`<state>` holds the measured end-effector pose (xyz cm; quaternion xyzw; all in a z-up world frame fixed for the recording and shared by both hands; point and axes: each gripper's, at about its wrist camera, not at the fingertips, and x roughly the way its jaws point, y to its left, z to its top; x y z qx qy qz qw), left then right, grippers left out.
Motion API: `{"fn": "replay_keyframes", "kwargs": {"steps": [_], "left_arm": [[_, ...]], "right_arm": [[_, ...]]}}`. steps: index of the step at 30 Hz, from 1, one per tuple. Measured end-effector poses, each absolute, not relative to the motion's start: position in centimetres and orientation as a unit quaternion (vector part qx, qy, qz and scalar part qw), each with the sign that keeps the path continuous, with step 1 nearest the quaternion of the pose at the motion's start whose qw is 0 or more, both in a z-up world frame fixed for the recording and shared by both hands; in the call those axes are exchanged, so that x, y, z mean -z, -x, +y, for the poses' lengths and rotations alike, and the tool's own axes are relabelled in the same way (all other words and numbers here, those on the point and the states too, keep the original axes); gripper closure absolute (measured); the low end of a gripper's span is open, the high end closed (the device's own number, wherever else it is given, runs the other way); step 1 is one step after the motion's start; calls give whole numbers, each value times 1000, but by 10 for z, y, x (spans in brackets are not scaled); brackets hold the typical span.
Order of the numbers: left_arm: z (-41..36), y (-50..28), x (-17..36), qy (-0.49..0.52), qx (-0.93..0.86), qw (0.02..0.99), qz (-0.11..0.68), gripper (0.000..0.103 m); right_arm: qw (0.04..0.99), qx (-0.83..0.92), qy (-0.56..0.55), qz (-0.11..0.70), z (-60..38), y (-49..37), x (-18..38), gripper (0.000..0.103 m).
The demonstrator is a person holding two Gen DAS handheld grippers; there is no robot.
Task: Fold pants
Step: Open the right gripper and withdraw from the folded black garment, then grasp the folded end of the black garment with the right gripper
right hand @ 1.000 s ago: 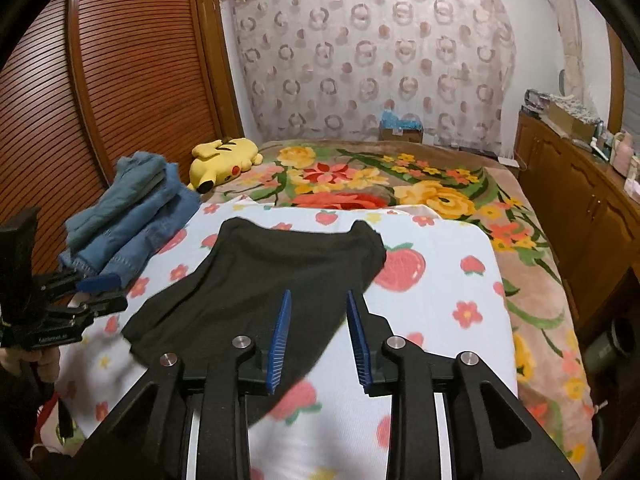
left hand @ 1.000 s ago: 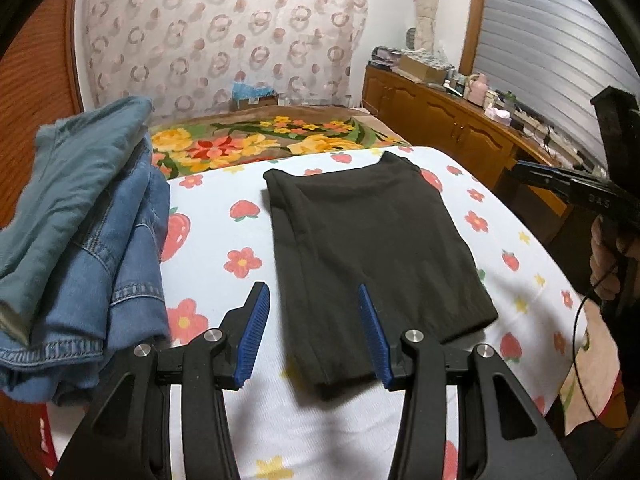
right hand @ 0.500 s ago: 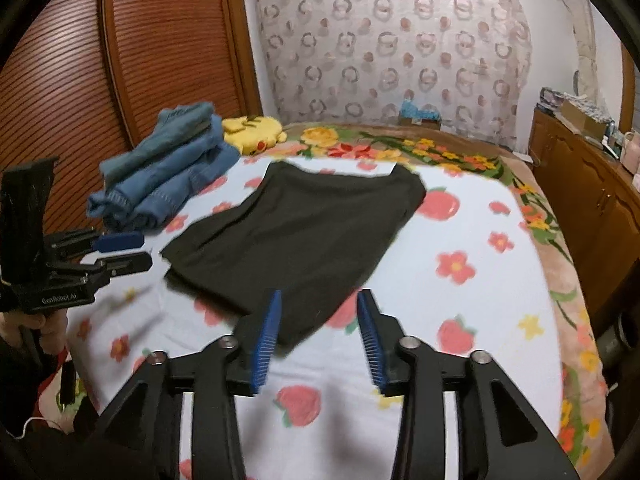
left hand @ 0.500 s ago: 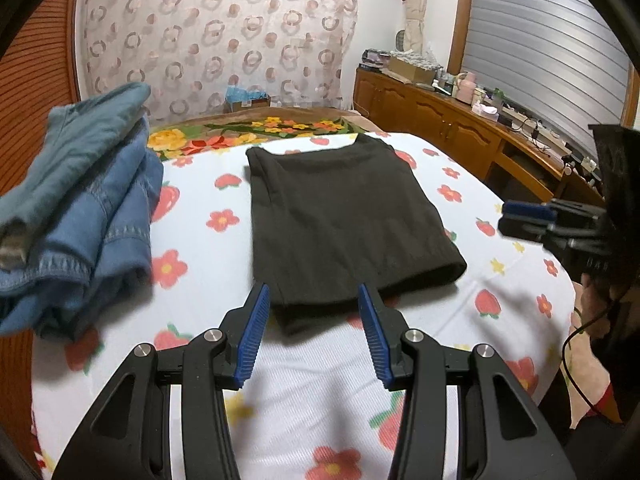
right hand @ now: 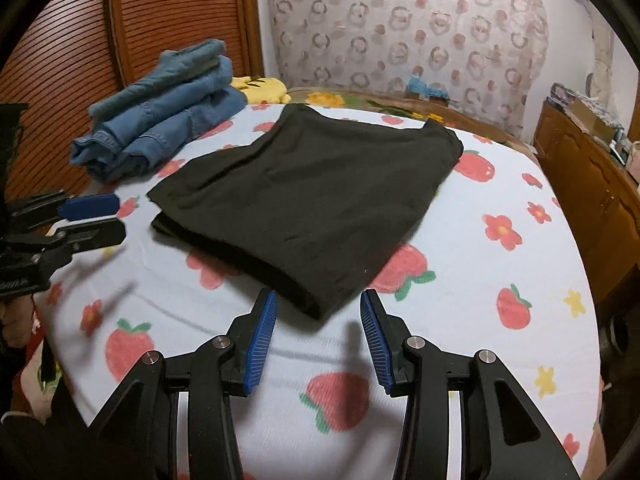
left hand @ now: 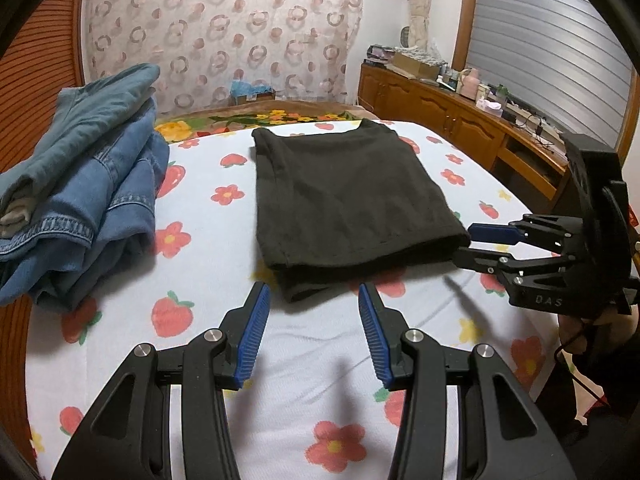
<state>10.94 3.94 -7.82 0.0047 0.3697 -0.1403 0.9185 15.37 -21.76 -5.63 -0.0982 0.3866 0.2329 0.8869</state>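
Folded black pants (left hand: 344, 196) lie flat on a bed covered by a white sheet (left hand: 208, 240) printed with strawberries and flowers. One stack of folded denim garments (left hand: 84, 168) sits on the same sheet, well apart from the pants, toward the wooden slatted wall.

The left hand-held gripper (left hand: 311, 308) hovers just short of the near corner of the pants, its blue-padded fingers spread and holding nothing. The right hand-held gripper (right hand: 318, 314) hovers at the other near corner, likewise spread and empty.

Only the left wrist view shows the wooden cabinet (left hand: 448, 120) with clutter on top, the window shutter (left hand: 548, 44), and the letters "DAS" on the side of the right hand-held gripper (left hand: 470, 242). Only the right wrist view shows one yellow plush toy (right hand: 262, 89) behind the denim. Both views show the ring-patterned curtain (left hand: 224, 32).
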Motion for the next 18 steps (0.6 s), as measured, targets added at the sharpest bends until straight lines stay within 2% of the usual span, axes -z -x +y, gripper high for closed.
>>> {"fn": "replay_keyframes", "kwargs": {"steps": [10, 11, 12, 13, 15, 18], "left_arm": [[47, -120, 86, 5, 130, 916, 380, 56], [47, -121, 86, 6, 129, 916, 381, 56], [48, -123, 87, 7, 128, 915, 381, 56], [48, -124, 87, 8, 129, 915, 381, 56], [47, -126, 87, 7, 129, 915, 382, 56], [47, -130, 87, 9, 130, 915, 383, 56]], "right_arm": [[892, -227, 134, 368, -197, -165, 50, 58], [892, -228, 138, 365, -195, -164, 50, 63], [893, -231, 140, 361, -195, -161, 51, 78], [894, -230, 143, 357, -197, -158, 51, 85], [896, -232, 141, 351, -199, -156, 50, 91], [901, -231, 126, 345, -209, -150, 55, 92]]}}
